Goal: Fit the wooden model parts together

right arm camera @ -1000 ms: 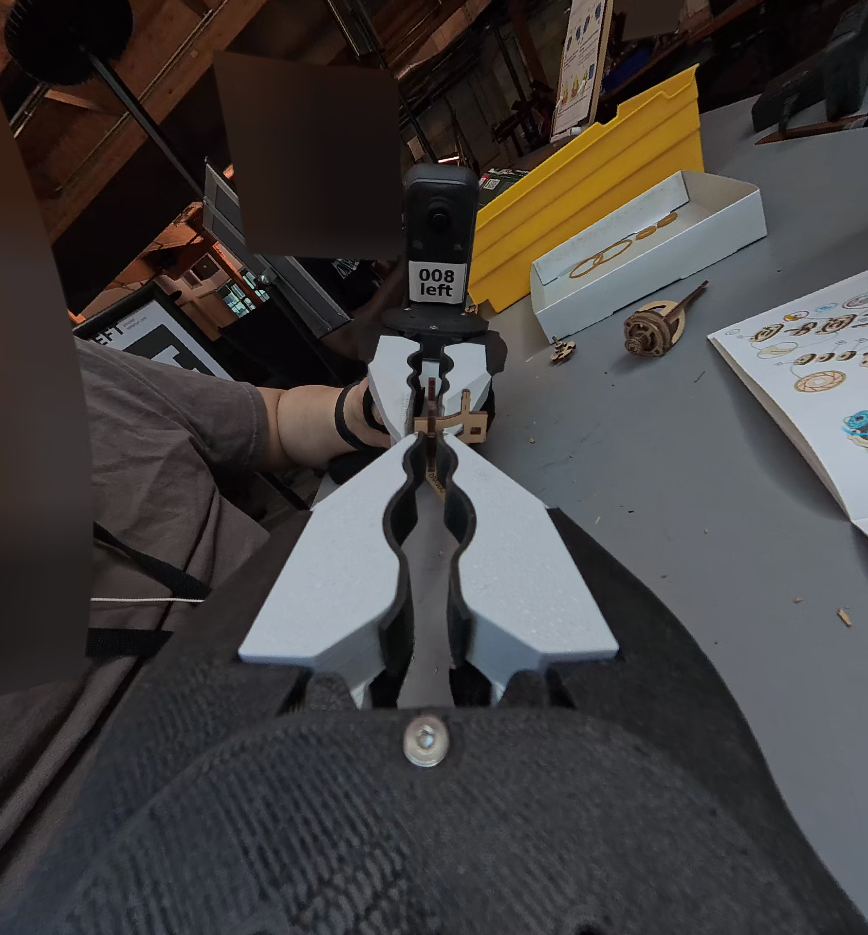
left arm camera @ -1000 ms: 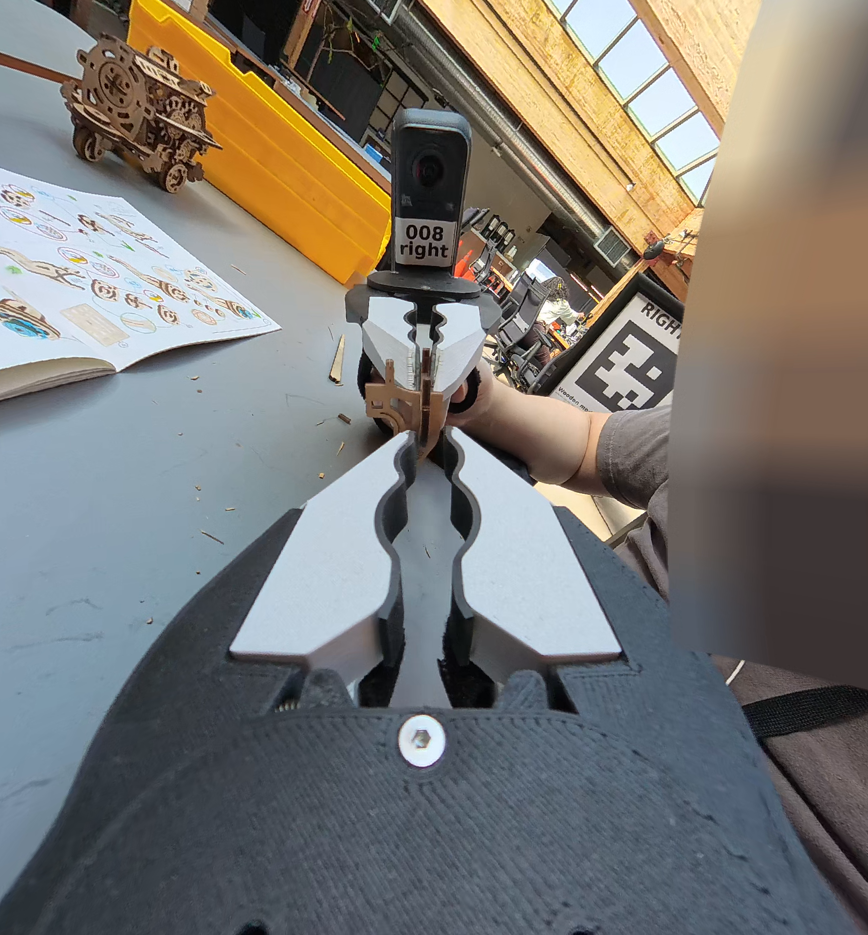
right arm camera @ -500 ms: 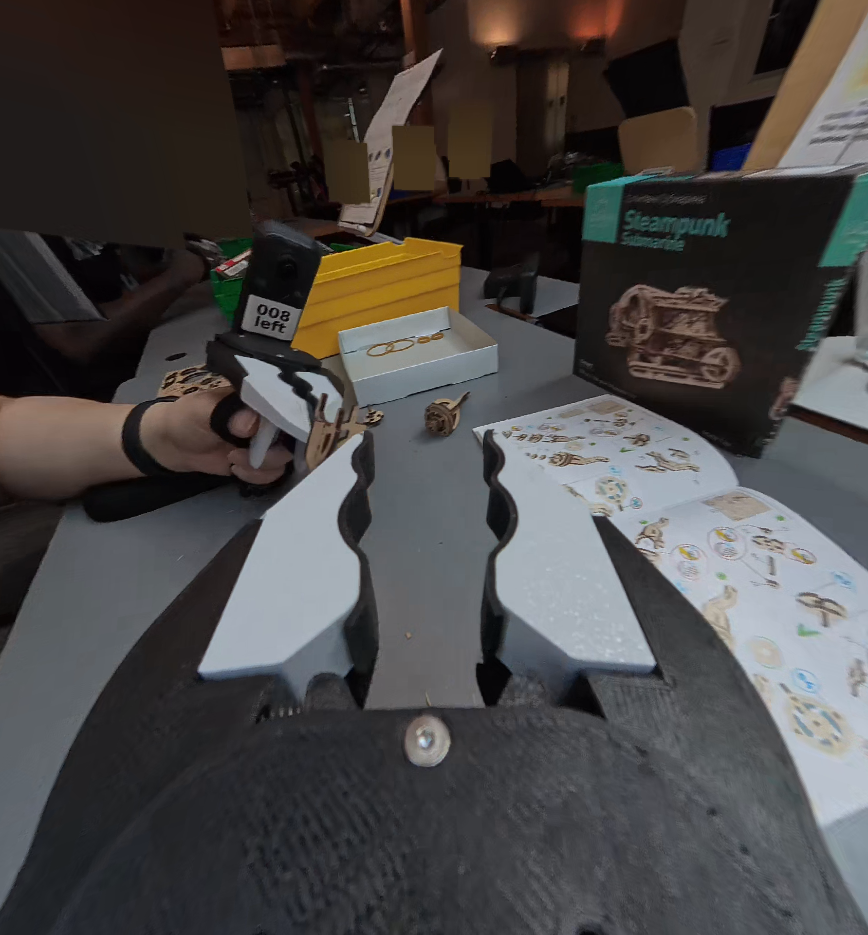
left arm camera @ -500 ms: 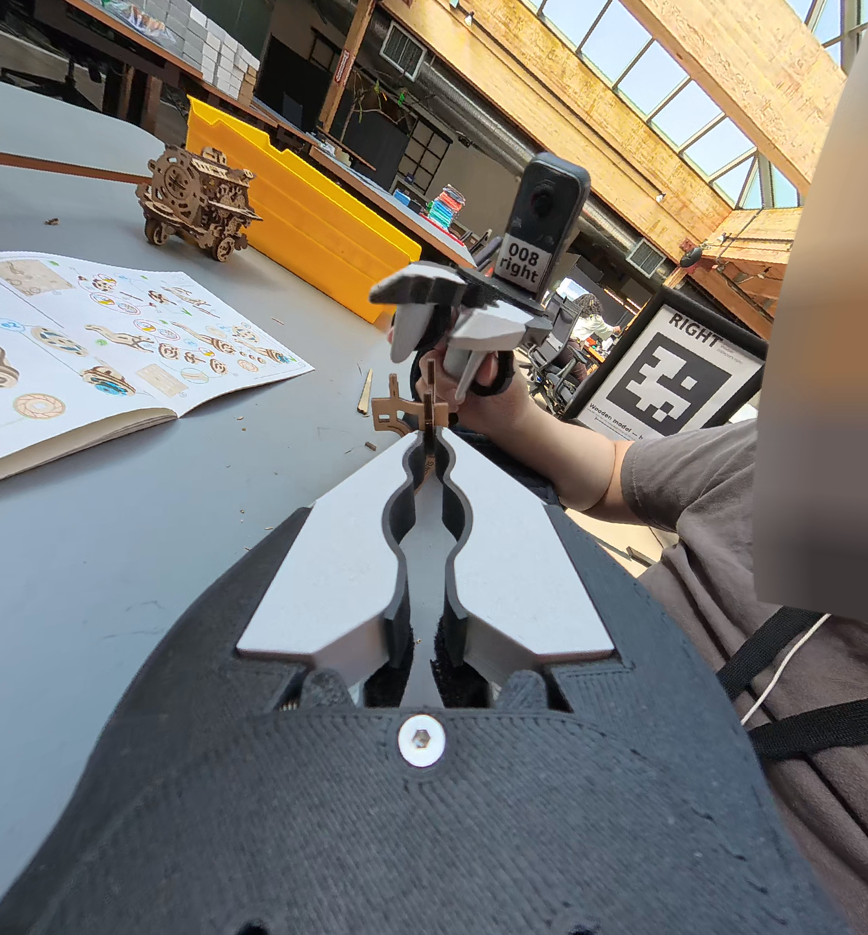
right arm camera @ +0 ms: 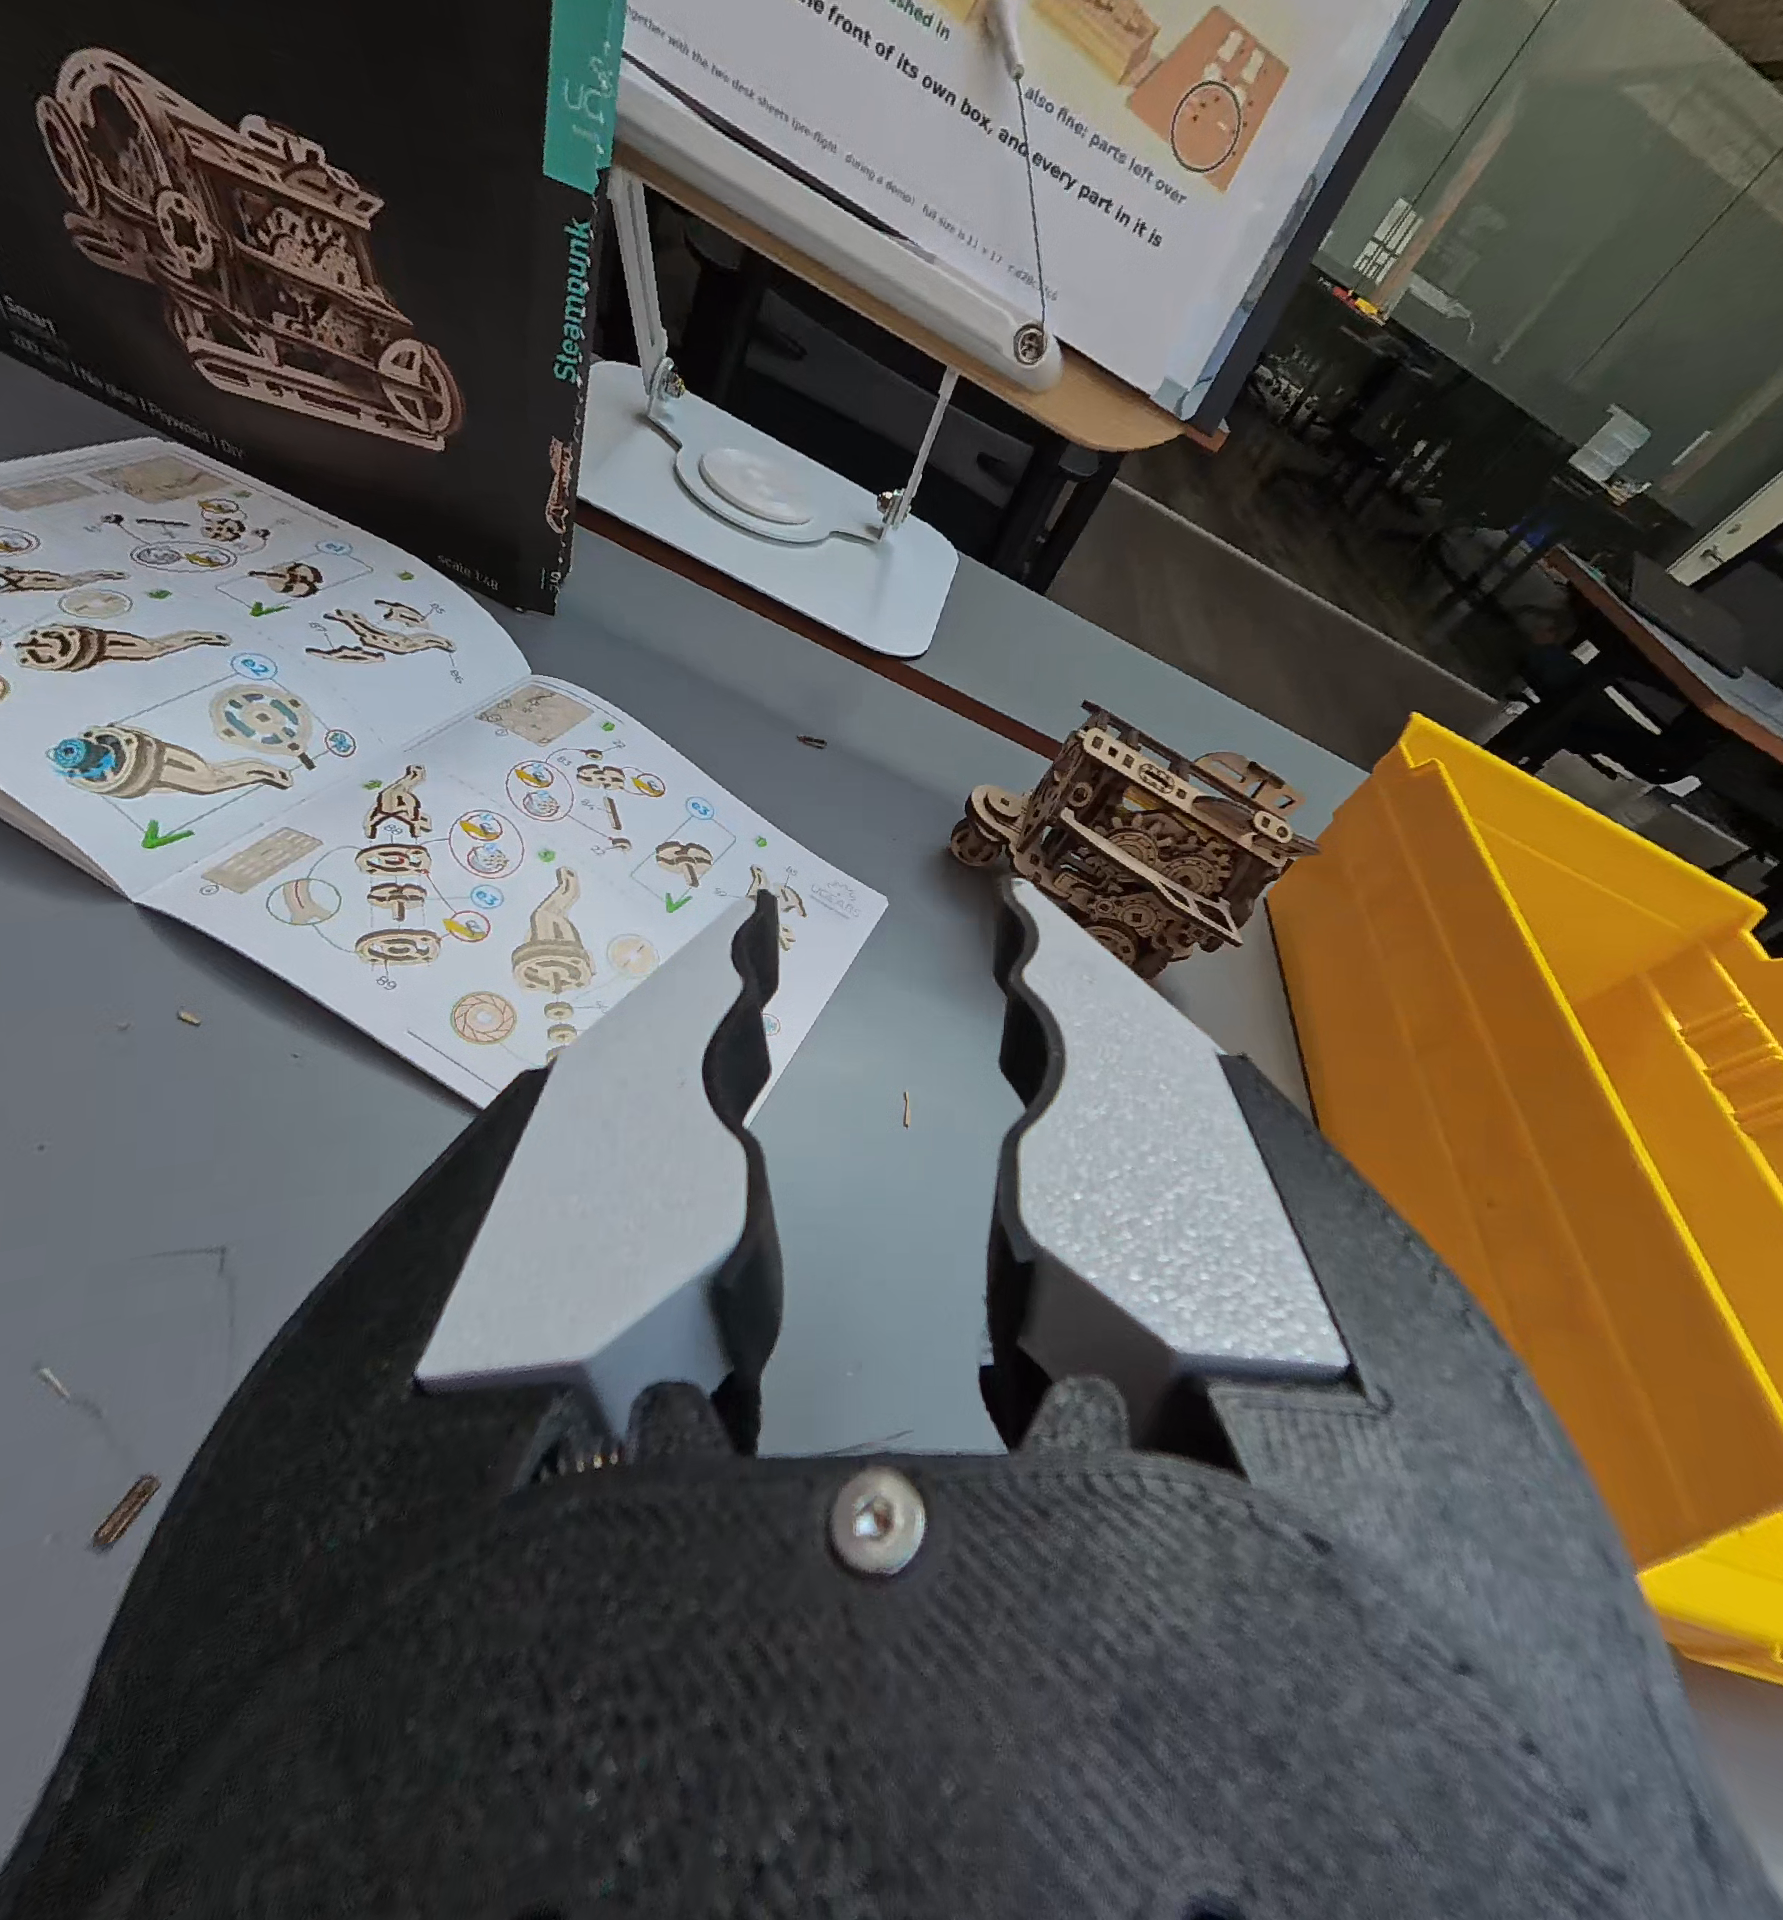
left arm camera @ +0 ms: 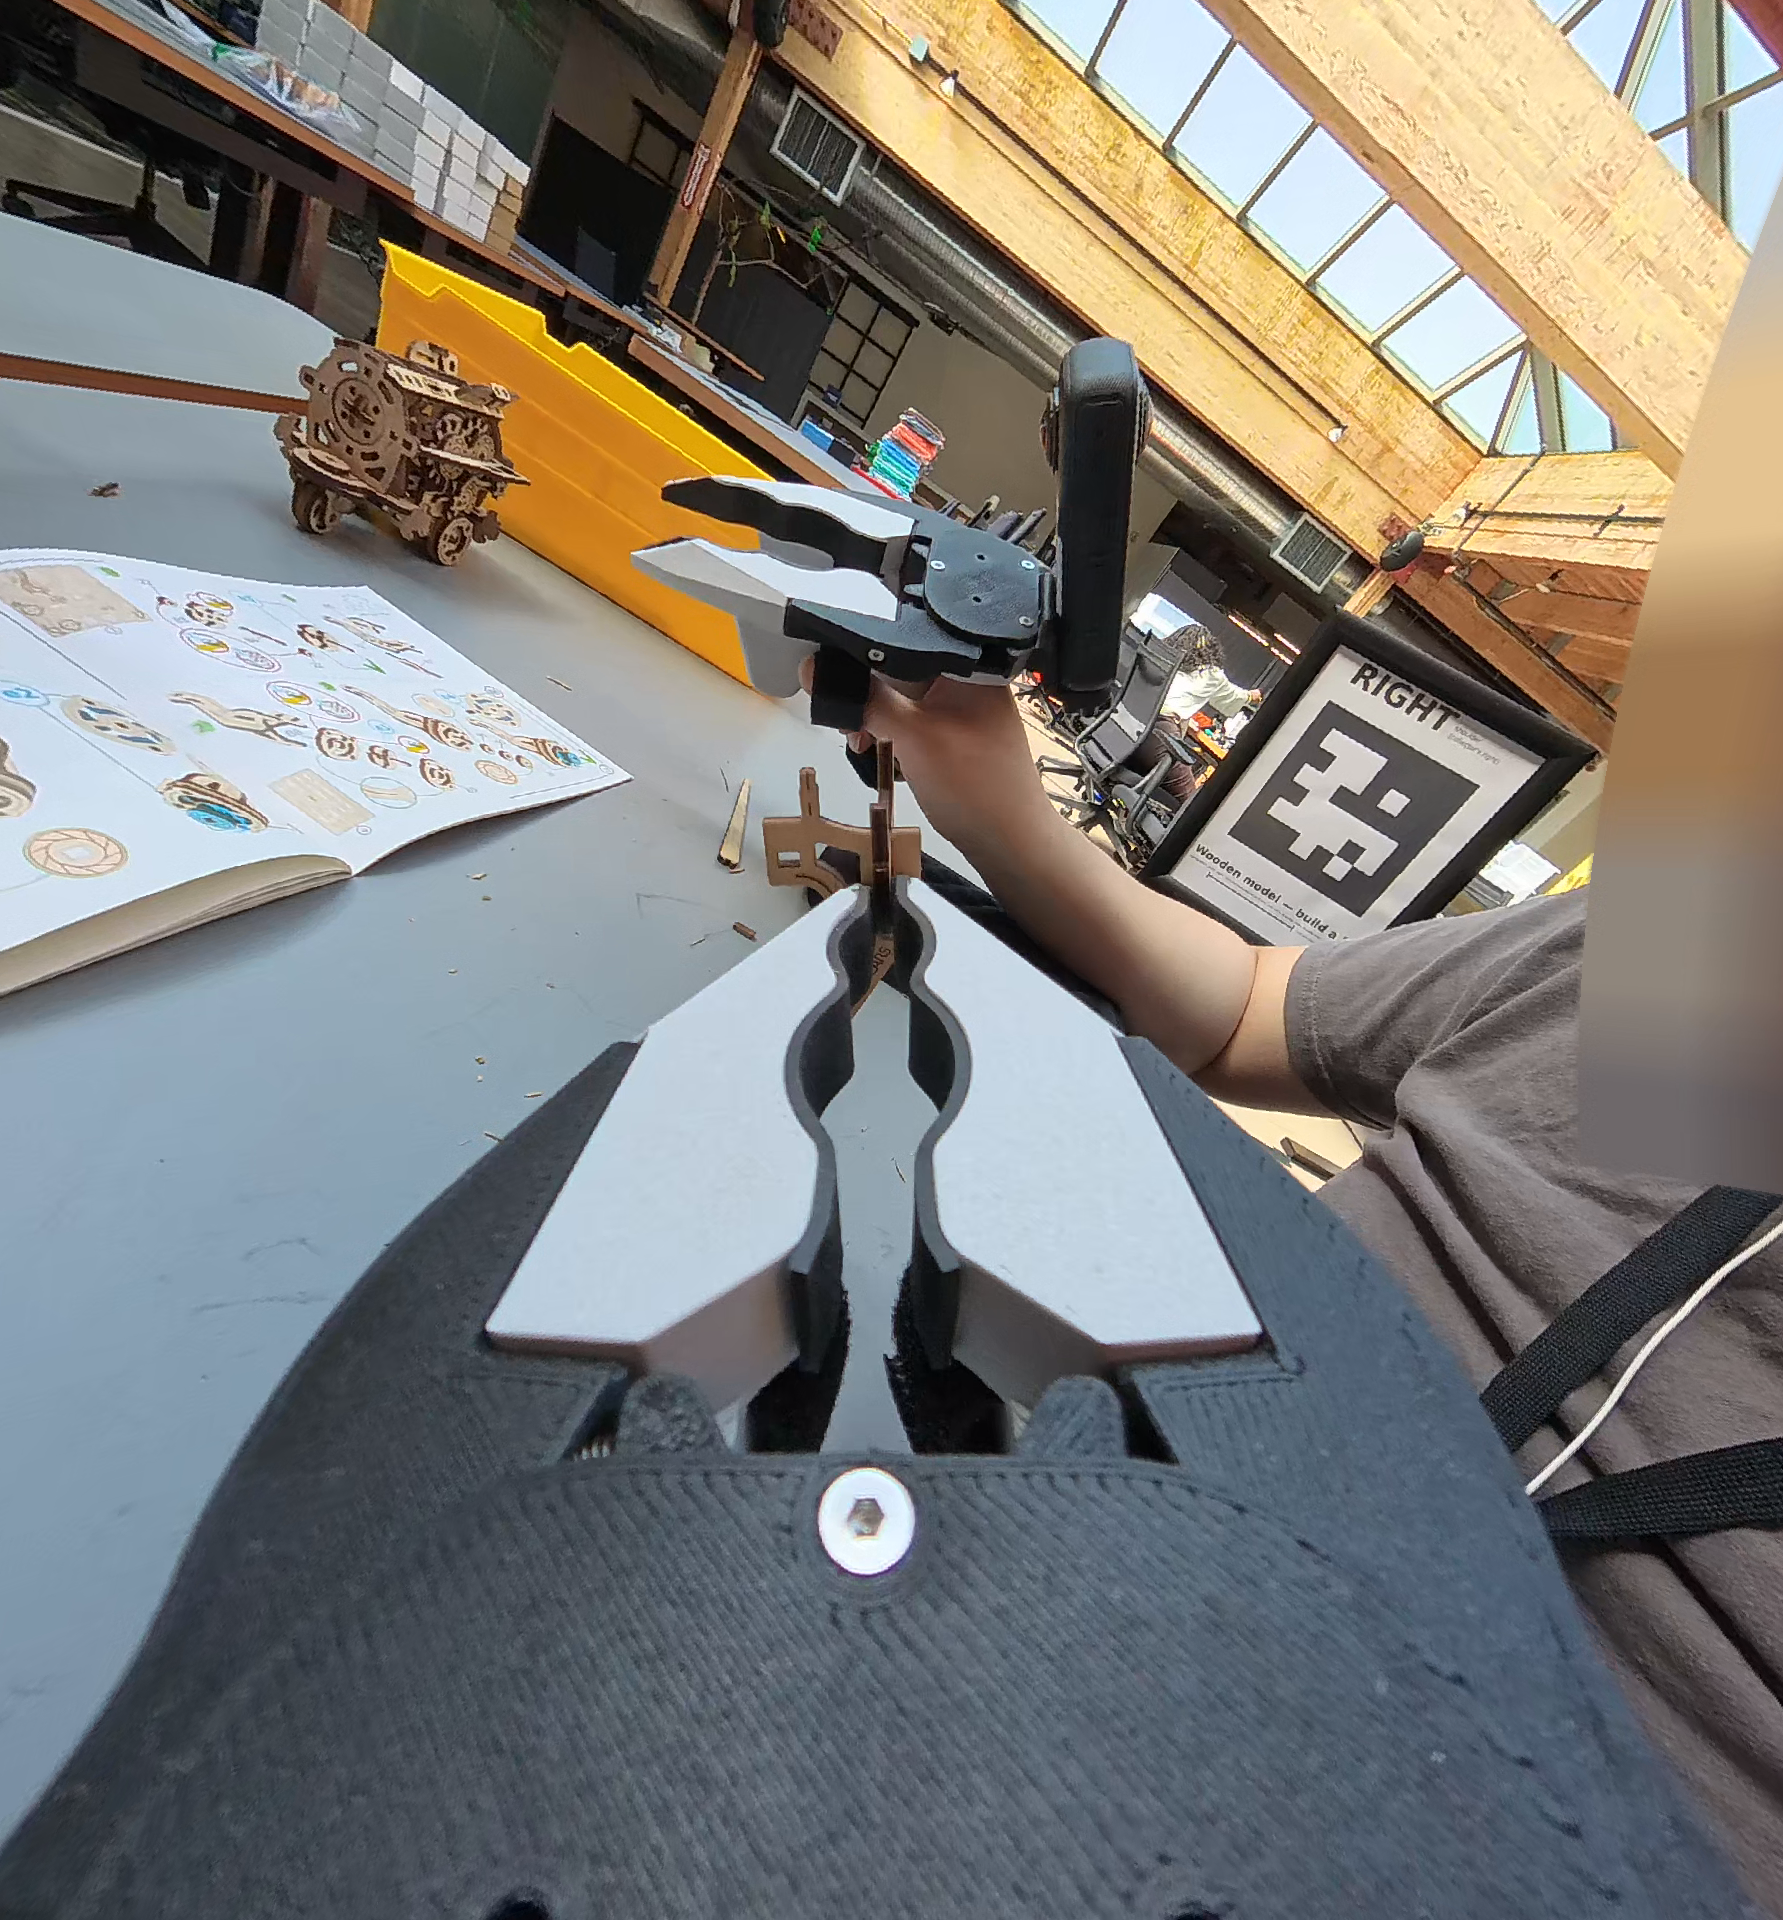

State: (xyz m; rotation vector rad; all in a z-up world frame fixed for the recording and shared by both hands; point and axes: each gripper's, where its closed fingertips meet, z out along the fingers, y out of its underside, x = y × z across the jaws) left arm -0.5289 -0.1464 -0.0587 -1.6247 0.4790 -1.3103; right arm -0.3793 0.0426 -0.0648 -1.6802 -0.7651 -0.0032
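Observation:
My left gripper (left arm camera: 876, 902) is shut on a small flat wooden assembly (left arm camera: 837, 837), two thin plywood parts joined crosswise, held just above the grey table (left arm camera: 243, 1091). My right gripper (right arm camera: 882, 914) is open and empty; it points across the table towards a built wooden model (right arm camera: 1126, 842). In the left wrist view the right gripper (left arm camera: 752, 551) hovers above and behind the held assembly, its jaws apart, turned to the left. The built model (left arm camera: 393, 447) stands at the far left there.
An open instruction booklet (right arm camera: 347, 790) lies on the table (right arm camera: 56, 1143), also in the left wrist view (left arm camera: 222, 707). A yellow bin (right arm camera: 1593, 1143) sits to the right. A black product box (right arm camera: 243, 260) and a white stand (right arm camera: 783, 520) are behind. Wood slivers litter the table.
My right gripper opened, let go of the wooden assembly, lifted and swung away towards the built model and yellow bin. My left gripper kept its hold on the assembly.

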